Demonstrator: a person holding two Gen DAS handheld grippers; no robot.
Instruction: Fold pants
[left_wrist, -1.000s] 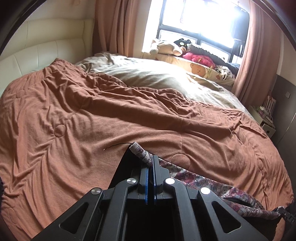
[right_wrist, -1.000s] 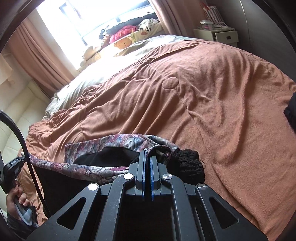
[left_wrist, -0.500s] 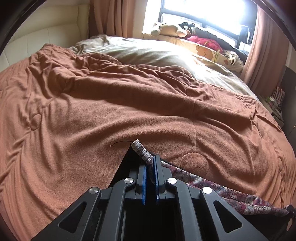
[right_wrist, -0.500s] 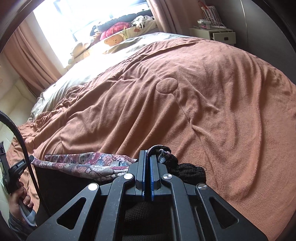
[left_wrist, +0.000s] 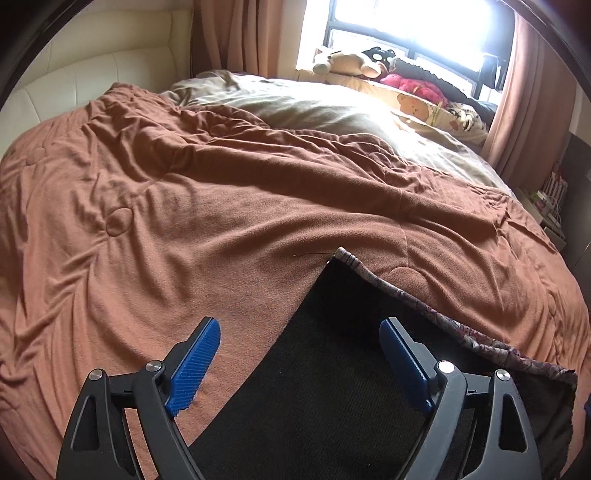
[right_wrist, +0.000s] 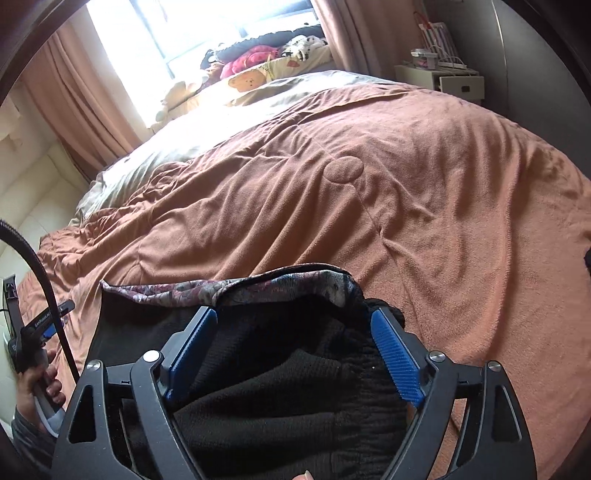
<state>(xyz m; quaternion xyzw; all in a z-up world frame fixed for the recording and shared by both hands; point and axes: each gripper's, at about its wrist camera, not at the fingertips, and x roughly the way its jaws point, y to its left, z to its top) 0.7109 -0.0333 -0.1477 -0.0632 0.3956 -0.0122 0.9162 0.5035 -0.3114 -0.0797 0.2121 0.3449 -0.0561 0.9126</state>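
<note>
The black pants (left_wrist: 332, 376) with a patterned floral hem (left_wrist: 413, 302) lie flat on the brown blanket (left_wrist: 207, 221) at the near edge of the bed. My left gripper (left_wrist: 299, 343) is open and empty, just above the pants' left corner. In the right wrist view the pants (right_wrist: 280, 384) lie bunched below, with the patterned band (right_wrist: 236, 291) along their far edge. My right gripper (right_wrist: 291, 332) is open and empty above the black waistband part.
A beige sheet (left_wrist: 332, 114) covers the far part of the bed. Stuffed toys (left_wrist: 373, 62) sit on the window sill. A white nightstand (right_wrist: 450, 81) stands at the far right. A cream padded headboard (left_wrist: 74, 74) is at the left. The other hand-held gripper (right_wrist: 33, 332) shows at the left edge.
Both grippers were shut on the pants' patterned edge and have opened, letting it go. The pants now lie flat on the blanket.
</note>
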